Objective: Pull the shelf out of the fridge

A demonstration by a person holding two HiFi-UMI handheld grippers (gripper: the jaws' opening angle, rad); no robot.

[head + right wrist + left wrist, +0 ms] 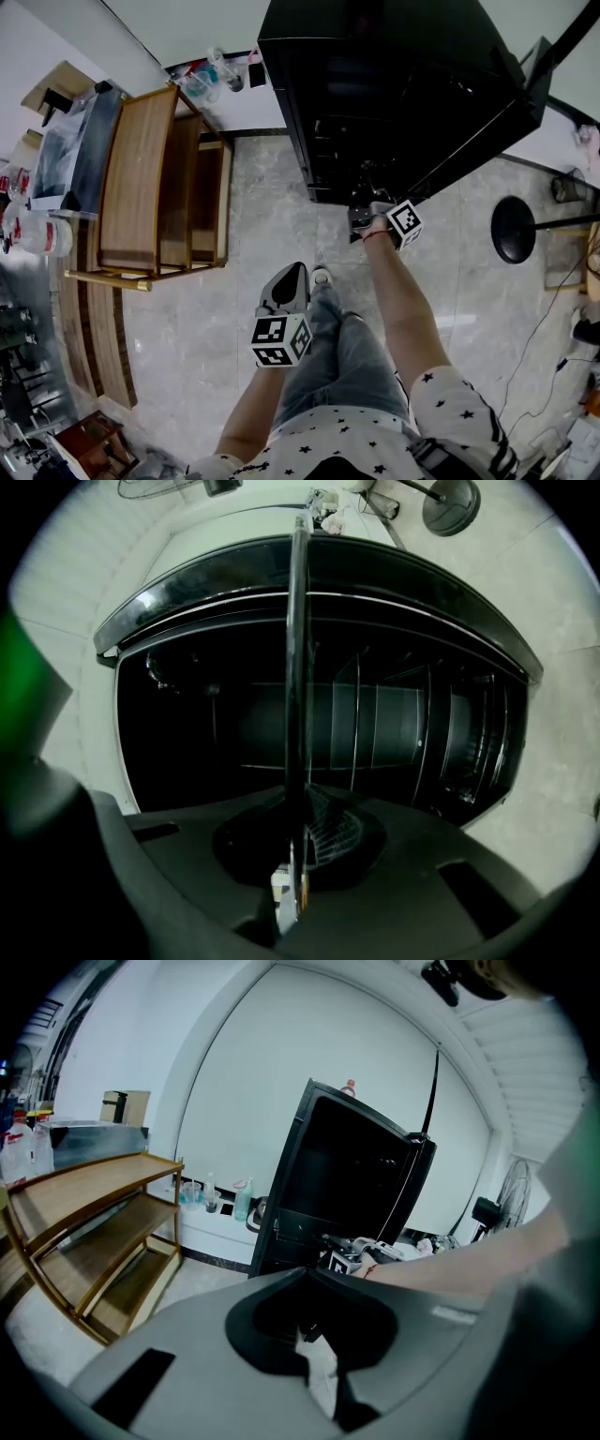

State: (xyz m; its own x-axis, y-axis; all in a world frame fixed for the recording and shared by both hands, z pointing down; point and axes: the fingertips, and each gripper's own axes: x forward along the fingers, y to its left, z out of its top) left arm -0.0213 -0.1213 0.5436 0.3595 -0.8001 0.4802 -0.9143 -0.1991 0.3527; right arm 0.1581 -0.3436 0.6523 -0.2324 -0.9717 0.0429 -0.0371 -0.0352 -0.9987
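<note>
The black fridge [394, 84] stands open in front of me, its inside dark. My right gripper [367, 192] reaches into the lower part of the opening. In the right gripper view it [292, 892] is shut on the thin front edge of a shelf [298, 667], which runs edge-on as a dark line up the frame. Wire racks [375, 728] show faintly deeper inside. My left gripper [289, 274] hangs back over my thigh, away from the fridge, shut with nothing in it [306, 1279]. From there the fridge [347, 1176] and my right gripper [352, 1246] show ahead.
A wooden rack [159, 178] with three boards stands to the fridge's left, also in the left gripper view [84, 1232]. Bottles [211, 75] sit by the wall behind it. A fan's round base [513, 230] and cables [553, 309] lie on the tiled floor at the right.
</note>
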